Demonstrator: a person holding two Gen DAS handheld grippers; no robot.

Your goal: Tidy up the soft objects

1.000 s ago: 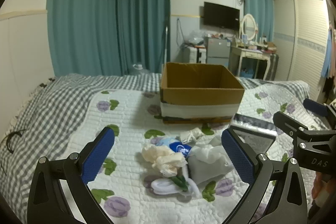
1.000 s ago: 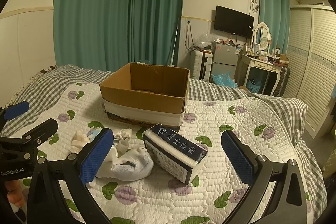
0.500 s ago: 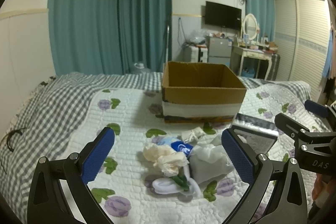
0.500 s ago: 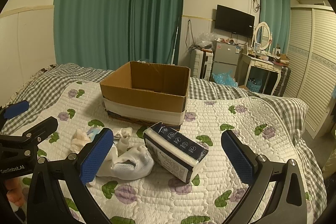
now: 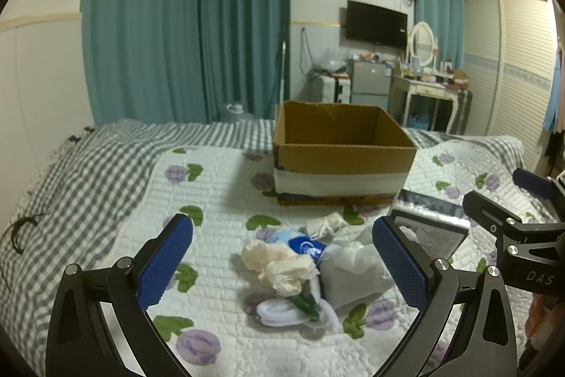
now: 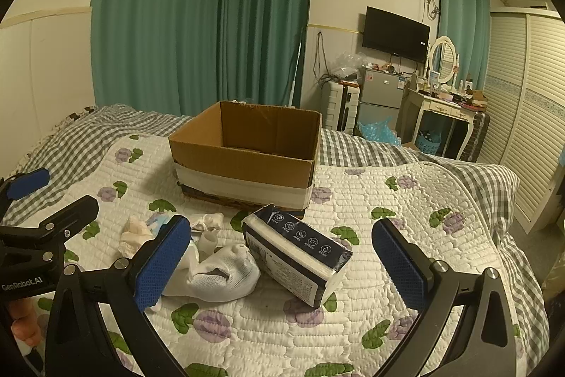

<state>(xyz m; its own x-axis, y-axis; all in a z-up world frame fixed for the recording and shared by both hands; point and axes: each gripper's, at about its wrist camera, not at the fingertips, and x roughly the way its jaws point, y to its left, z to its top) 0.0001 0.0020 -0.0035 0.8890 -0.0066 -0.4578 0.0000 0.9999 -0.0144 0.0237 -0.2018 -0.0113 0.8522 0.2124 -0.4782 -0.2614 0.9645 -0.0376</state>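
You have yet to begin: both the left gripper point(image 5: 282, 265) and right gripper point(image 6: 281, 262) gape wide, empty; the soft pile point(image 5: 303, 267) lies between your left fingers, the cardboard box point(image 5: 342, 152) beyond holds nothing visible.

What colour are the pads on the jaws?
Blue pads, textured, on black frames; clearest in the right wrist view.

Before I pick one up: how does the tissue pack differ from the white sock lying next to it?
The tissue pack is a firm, boxy block with a dark printed wrapper; the white sock is a limp, crumpled bundle of plain white. The pack sits tilted, one end raised, while the sock slumps flat on the quilt. The pack is the bulkier one. Both lie in front of the cardboard box, outside it, and neither is gripped.
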